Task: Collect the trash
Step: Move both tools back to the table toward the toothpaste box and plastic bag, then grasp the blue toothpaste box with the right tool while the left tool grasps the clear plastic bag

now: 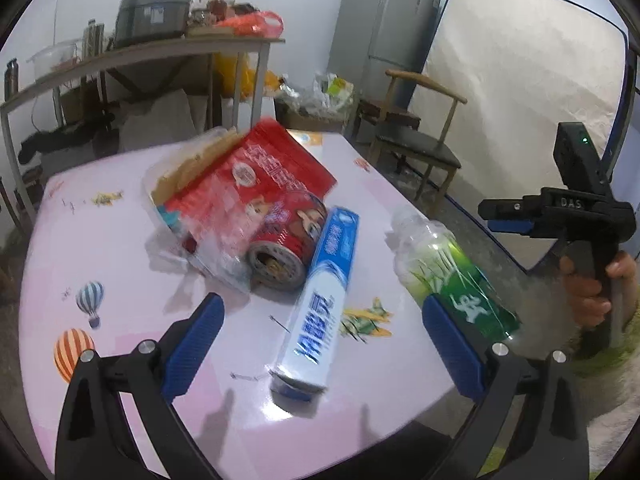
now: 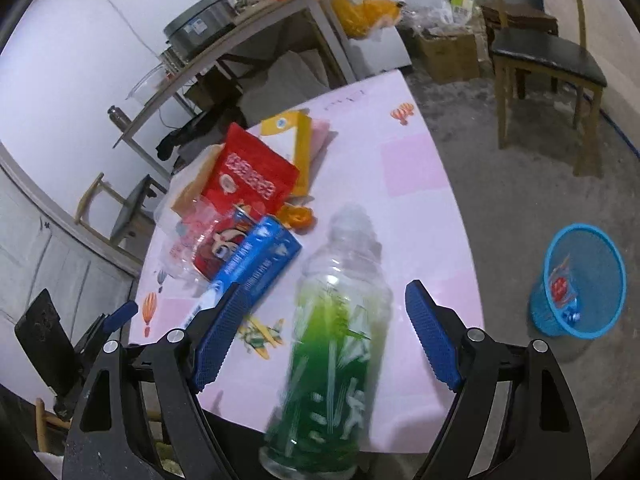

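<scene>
Pink worktop [image 1: 120, 240] carries a red can [image 1: 288, 248], a blue-white carton [image 1: 320, 300] and a green-labelled plastic bottle [image 2: 336, 344]. Right claw [image 2: 320, 340] straddles the bottle, spread and not gripping; left claw [image 1: 320, 344] is spread too, empty. Blue mesh bin [image 2: 580, 280] stands on the floor.

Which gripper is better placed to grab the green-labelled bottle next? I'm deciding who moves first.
Right. The right gripper stands open with the green-labelled bottle between its pads. The left gripper is open over the blue toothpaste box; the bottle lies beside its right pad.
</scene>
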